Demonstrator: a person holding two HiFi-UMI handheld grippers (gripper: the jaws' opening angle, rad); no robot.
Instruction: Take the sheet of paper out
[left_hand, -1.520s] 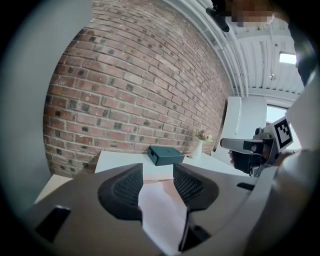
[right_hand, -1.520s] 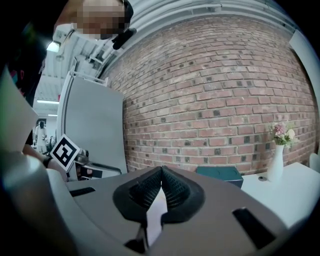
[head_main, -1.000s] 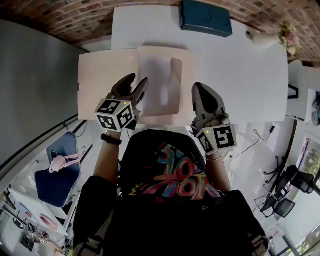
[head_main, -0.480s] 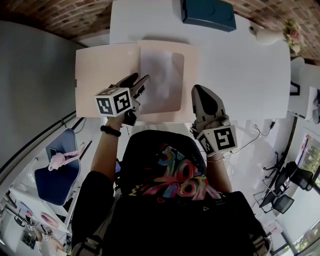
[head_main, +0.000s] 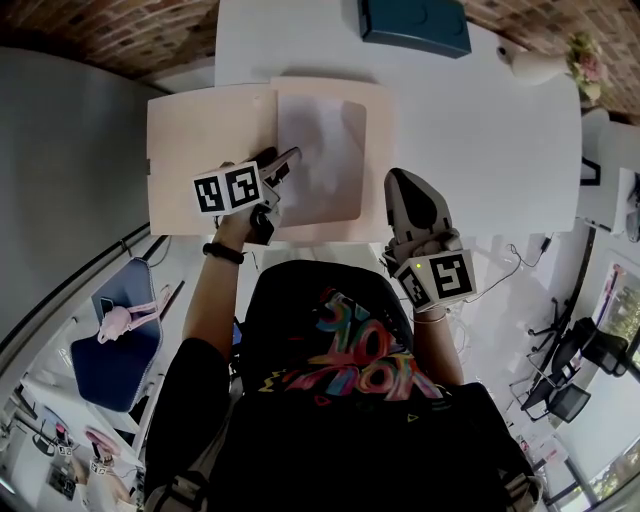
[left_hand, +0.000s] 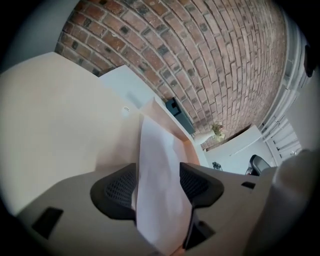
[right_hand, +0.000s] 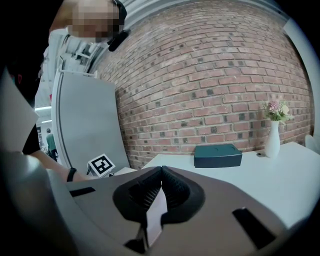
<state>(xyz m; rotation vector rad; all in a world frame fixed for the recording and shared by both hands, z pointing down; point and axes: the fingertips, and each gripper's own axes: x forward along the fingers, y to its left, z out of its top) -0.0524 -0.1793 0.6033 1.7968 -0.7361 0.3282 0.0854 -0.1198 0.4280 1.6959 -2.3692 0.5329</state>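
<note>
- Left gripper (left_hand: 157, 172): we find its fingers (left_hand: 116, 192) released. They have just been opening, and the sheet of paper (head_main: 322, 150) runs between them with neither pad pressing it.
- Right gripper (right_hand: 161, 176): its fingers (right_hand: 176, 192) are clenched on a thin pale edge, which we take to be the near right edge of the folder (head_main: 210, 150).
- The sheet of paper lies on the right leaf of the open folder, by the near edge of the tabletop (head_main: 480, 130).
- The folder's left leaf reaches past the tabletop's left edge.
- A dark box (head_main: 413, 22) sits at the far edge, and a vase (head_main: 535, 68) at the far right corner.
</note>
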